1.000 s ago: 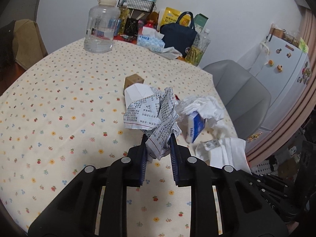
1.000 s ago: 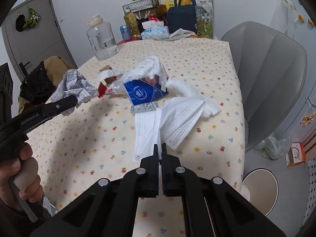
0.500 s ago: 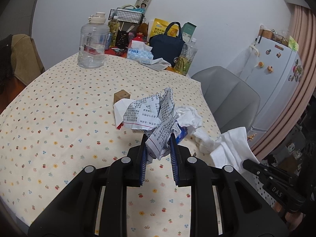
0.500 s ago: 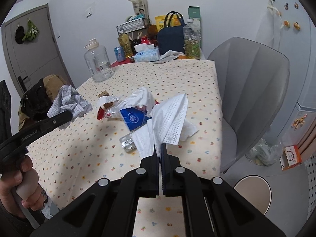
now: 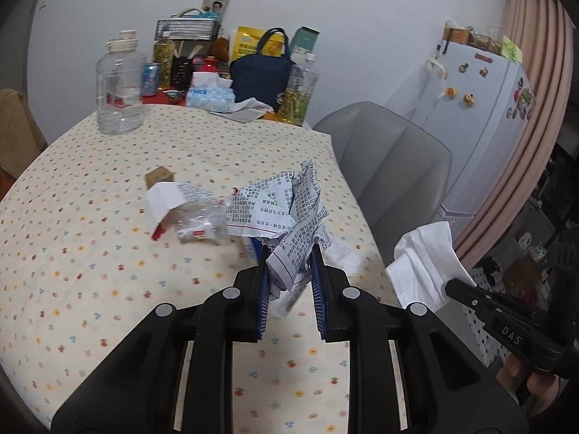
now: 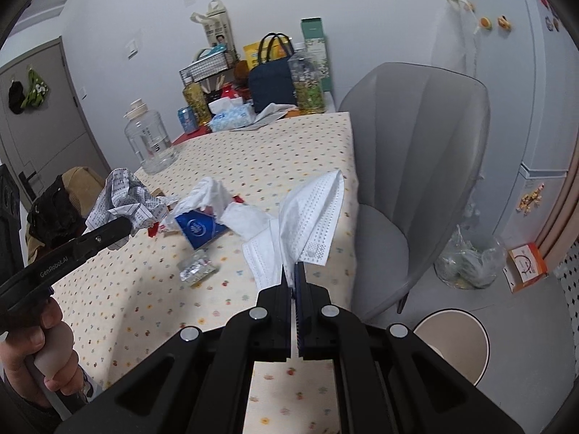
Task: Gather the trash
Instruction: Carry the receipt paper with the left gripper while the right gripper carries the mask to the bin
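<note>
Both hands loaded, bin down on our right

We've got the left gripper clamped on the crumpled printed paper and the right gripper pinched shut on the white face mask, both held clear above the table; the waste bin sits on the floor, below and right of the right fingers (nearer that hand)

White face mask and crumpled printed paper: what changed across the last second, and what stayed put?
The right gripper lifted the white face mask off the table; it now hangs clear. The left gripper raised the crumpled printed paper away from the pile. Both grips unchanged. The blue tissue pack, blister pack and water jug stayed put.
</note>
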`<state>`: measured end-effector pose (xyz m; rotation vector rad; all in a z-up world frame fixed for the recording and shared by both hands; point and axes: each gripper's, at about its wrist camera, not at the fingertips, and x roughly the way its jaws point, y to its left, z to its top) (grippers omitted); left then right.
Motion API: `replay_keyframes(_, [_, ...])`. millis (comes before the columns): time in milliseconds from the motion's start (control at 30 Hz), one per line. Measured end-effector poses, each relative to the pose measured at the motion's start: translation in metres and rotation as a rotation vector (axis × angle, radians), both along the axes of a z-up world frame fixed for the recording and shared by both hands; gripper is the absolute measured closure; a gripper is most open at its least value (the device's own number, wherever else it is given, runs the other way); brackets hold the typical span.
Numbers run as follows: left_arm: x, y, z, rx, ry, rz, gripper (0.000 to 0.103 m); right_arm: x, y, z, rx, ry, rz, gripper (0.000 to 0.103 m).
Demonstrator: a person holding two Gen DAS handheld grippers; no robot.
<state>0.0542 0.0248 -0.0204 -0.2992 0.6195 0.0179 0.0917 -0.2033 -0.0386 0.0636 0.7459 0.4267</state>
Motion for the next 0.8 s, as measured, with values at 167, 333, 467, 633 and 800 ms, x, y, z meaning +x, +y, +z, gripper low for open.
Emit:
replay_keyframes(167, [0.013,-0.025,-0.002,0.018,0.012,-0.056,0.082,0.007,-0.031,-0.006,0.027,0.016,-0.065,0.1])
replay_keyframes(333, [0.027,-0.049,-0.006,0.032,0.029,-0.106,0.083,0.013,-0.059,-0.015,0.045,0.032,-0.118,0.1])
replay_keyframes(467, [0.038,-0.071,-0.008,0.047,0.041,-0.149,0.083,0.016,-0.082,-0.024,0.061,0.048,-0.166,0.1])
replay_keyframes(633, [0.052,-0.103,-0.013,0.071,0.057,-0.213,0.083,0.023,-0.111,-0.037,0.076,0.068,-0.227,0.1])
replay_keyframes(800, [0.069,-0.135,-0.022,0.094,0.086,-0.271,0.083,0.03,-0.141,-0.056,0.091,0.103,-0.294,0.1])
